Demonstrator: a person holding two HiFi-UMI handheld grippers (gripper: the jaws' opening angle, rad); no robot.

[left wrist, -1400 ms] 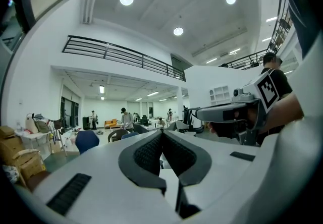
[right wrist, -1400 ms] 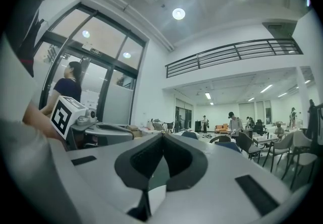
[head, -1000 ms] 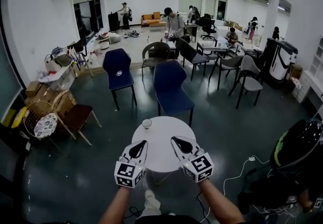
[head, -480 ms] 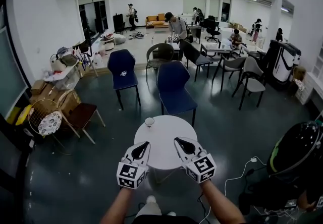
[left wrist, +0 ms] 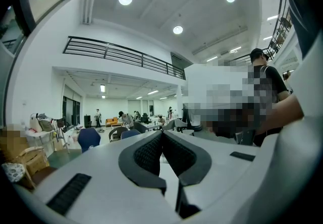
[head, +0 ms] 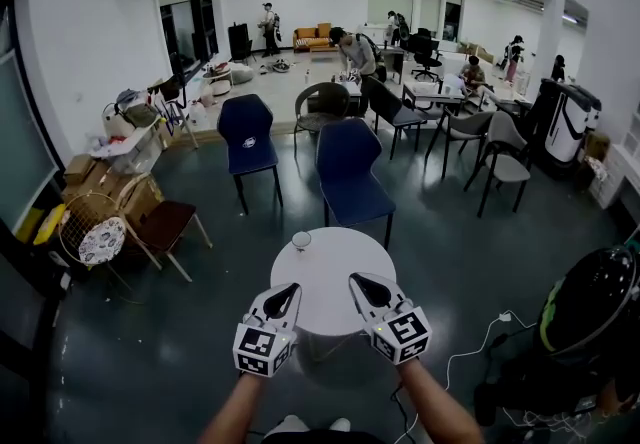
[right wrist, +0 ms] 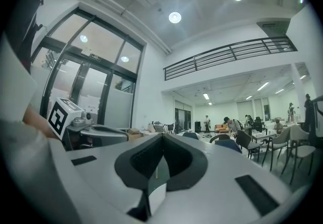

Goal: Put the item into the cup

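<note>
Just hovering level over the near side of the round counter (head: 331, 267) with left hand-held gripper (head: 288, 290) and right hand-held gripper (head: 357, 282) both pinched shut on nothing, guessing to line up on the cup (head: 301, 240) at the far rim, can't spot any item.

Readable text: none in any view.
Left marker cube (head: 258, 347): black-and-white square code pattern, with no letters or numbers.
Right marker cube (head: 404, 332): the same kind of square code pattern, with no letters or numbers.
Blue chair (head: 247, 127): small white mark on the backrest, too small to read.
</note>
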